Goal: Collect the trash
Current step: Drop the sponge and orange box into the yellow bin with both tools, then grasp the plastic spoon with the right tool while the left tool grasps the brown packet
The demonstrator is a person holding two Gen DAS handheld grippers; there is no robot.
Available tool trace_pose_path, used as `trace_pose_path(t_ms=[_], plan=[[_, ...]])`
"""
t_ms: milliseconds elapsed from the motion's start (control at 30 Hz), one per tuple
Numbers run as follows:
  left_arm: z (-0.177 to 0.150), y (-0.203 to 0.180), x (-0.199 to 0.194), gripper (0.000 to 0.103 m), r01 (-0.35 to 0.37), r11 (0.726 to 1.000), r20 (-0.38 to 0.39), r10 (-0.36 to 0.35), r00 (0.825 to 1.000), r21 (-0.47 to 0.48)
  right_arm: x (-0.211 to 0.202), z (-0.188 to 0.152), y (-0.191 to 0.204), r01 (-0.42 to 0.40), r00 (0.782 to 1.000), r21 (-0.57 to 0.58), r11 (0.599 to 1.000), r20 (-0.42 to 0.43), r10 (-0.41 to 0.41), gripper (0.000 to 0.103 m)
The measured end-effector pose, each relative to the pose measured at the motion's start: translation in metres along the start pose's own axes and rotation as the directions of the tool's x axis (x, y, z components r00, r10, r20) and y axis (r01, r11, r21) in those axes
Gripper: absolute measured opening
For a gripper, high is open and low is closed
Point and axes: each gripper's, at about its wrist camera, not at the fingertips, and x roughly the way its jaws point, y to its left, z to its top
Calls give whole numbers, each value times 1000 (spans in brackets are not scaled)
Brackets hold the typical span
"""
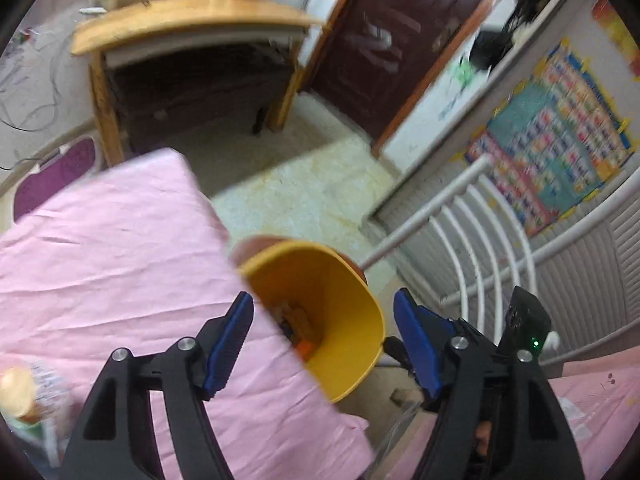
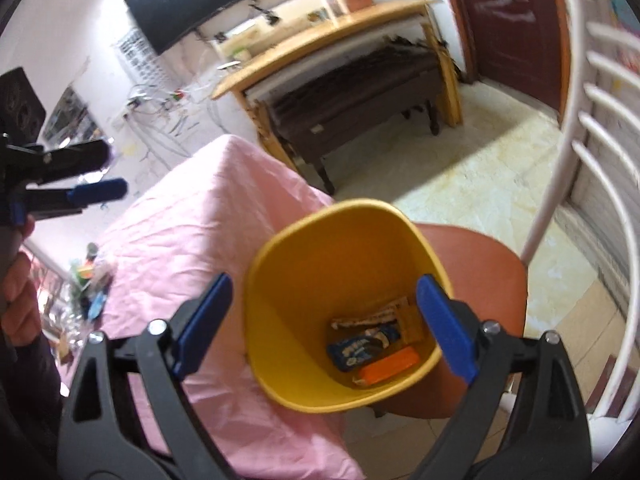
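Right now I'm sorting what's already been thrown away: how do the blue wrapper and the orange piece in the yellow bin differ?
The blue wrapper carries white printing; the orange piece is plain. The blue wrapper looks crinkled and larger; the orange piece is a slimmer, smooth-looking bar. The blue wrapper lies nearer the middle, the orange piece against the wall. Both lie flat at the bottom of the yellow bin.

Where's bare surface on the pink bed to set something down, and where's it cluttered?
Free: the pink sheet from its far corner toward the desk down to the yellow bin. Crowded: the clutter pile at the left edge. The bin already holds wrappers.
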Motion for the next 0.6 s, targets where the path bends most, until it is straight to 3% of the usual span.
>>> trace_pose_path(t_ms=[67,100,133,167,233,400,600], plan=[[-9,25,-44,69,-76,997,81,77,994,-18,-6,4,20,-28,1000,-50,998,12,28,90],[-17,44,-72,70,-141,989,132,145,981,-43,-7,6,36,-48,999,-90,995,15,50,91],[-24,57,-92,73,-193,979,163,201,966,-62,-7,8,46,-60,998,-111,992,14,62,92],[-36,78,-118,74,-275,956,188,290,939,-99,-5,11,61,-81,996,-140,987,11,84,92],[-57,110,-153,75,-345,923,194,375,906,-174,1,14,89,-127,992,-192,973,-9,128,92],[-115,174,-213,76,-412,844,173,488,856,-345,22,15,157,-215,977,-284,934,-75,202,92],[-174,206,-245,76,-443,792,157,545,824,-420,36,6,224,-280,959,-361,889,-133,248,92]])
